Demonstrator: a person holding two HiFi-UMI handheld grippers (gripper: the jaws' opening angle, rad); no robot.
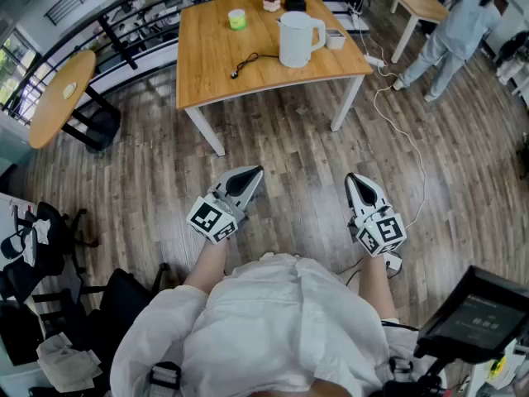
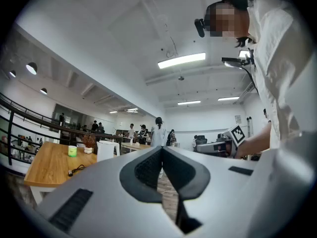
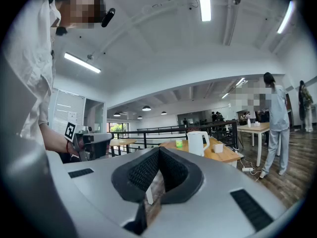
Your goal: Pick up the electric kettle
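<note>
Head view: the white electric kettle [image 1: 297, 38] stands upright on the wooden table [image 1: 207, 64], toward its far right corner, with its handle turned to the table's right edge. A black cable [image 1: 246, 61] lies on the table to the kettle's left. The left gripper [image 1: 251, 176] and right gripper [image 1: 355, 182] hang over the floor, well short of the table's near edge, so the step in hand looks like the approach. It would go best with the right gripper: walk up to the table, spread the jaws before reaching, come in level at the handle, and lift straight up.

Left gripper view: the jaws are pressed together with nothing between them; the kettle [image 2: 105, 150] is far off on the table.

Right gripper view: the jaws likewise meet, empty; the kettle [image 3: 198, 143] stands on the table, well ahead.
</note>
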